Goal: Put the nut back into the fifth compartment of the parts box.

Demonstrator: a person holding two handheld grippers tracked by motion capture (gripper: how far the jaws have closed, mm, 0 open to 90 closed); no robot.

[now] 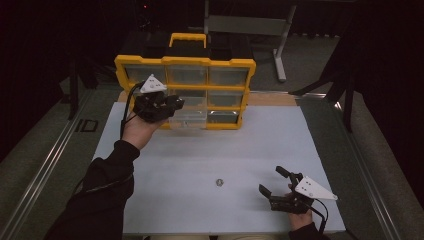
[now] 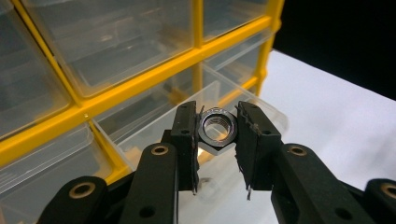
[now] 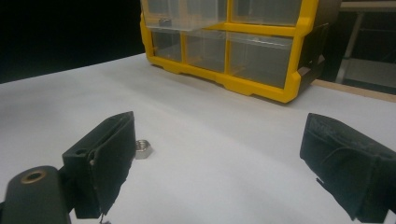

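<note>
My left gripper (image 2: pixel 217 126) is shut on a silver hex nut (image 2: pixel 216 129) and holds it just above a pulled-out clear drawer (image 2: pixel 154 130) of the yellow organiser (image 1: pixel 185 90). In the high view the left gripper (image 1: pixel 172 106) sits at the organiser's lower left, beside the open drawer (image 1: pixel 189 119). A second hex nut (image 1: pixel 219 182) lies loose on the white table top. My right gripper (image 1: pixel 272 181) rests open near the table's front right edge, its jaws wide apart, with that nut (image 3: pixel 143 148) ahead by its left jaw.
The organiser (image 3: pixel 243 42) stands upright at the back of the white sheet (image 1: pixel 215 150), with several clear drawers in a yellow frame. A wooden table edge (image 1: pixel 272 98) shows behind it. Dark floor and a metal stand (image 1: pixel 280 50) lie beyond.
</note>
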